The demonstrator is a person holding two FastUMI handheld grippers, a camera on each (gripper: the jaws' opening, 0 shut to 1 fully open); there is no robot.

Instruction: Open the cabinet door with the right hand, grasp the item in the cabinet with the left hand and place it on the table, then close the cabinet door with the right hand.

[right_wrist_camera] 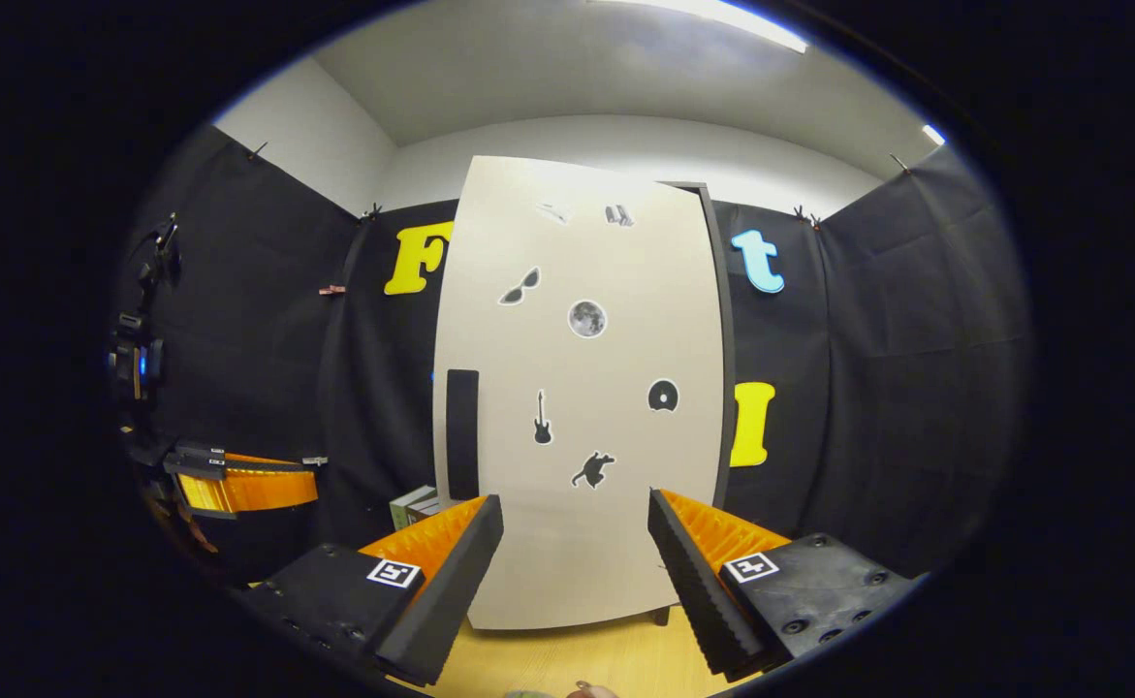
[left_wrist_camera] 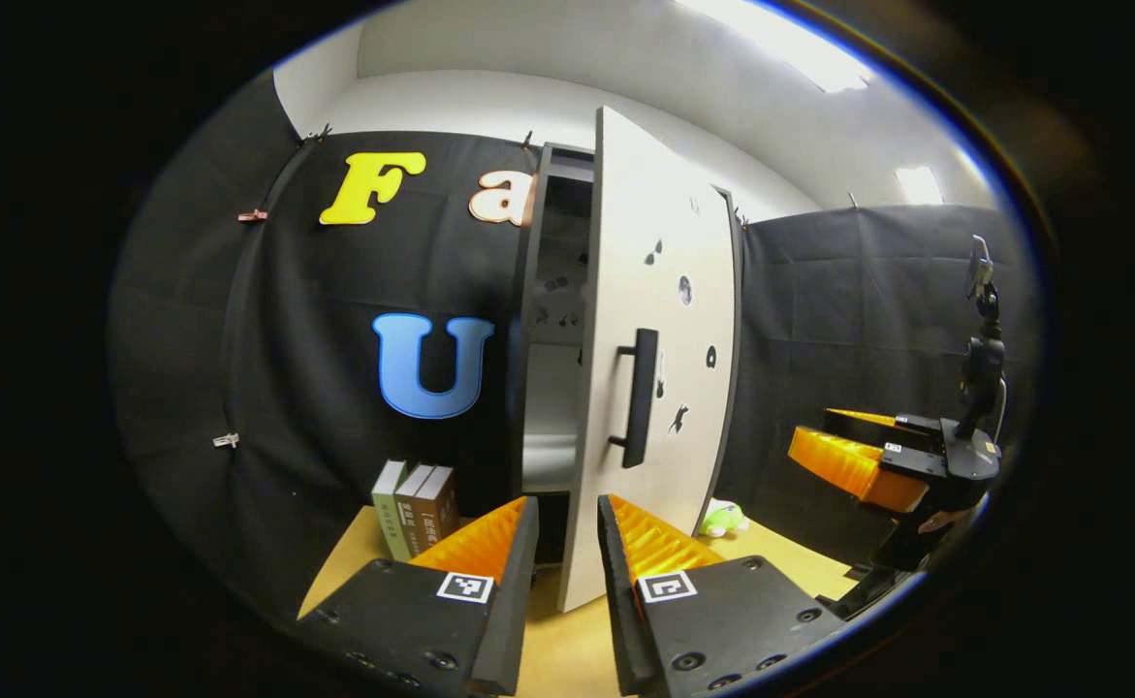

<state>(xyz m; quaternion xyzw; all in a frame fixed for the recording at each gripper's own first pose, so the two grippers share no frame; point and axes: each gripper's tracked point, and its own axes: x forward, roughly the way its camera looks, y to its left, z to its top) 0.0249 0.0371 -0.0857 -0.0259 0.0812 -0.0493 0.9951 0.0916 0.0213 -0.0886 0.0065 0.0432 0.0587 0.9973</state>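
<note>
I have the cabinet door (left_wrist_camera: 659, 320) standing part-open ahead of my left tool (left_wrist_camera: 567, 543), its handle (left_wrist_camera: 640, 397) just beyond the fingertips and a little right, while my right tool (right_wrist_camera: 575, 543) faces the door's front with its jaws spread and holding nothing; the left is released too. I judge the opening step is underway but not finished: the gap shows pale shelves inside the cabinet (left_wrist_camera: 552, 320), and I cannot tell where the item sits in there. Next I would swing the door wider with the right tool, then reach the left straight ahead through the gap above the worktop (left_wrist_camera: 567, 650).
</note>
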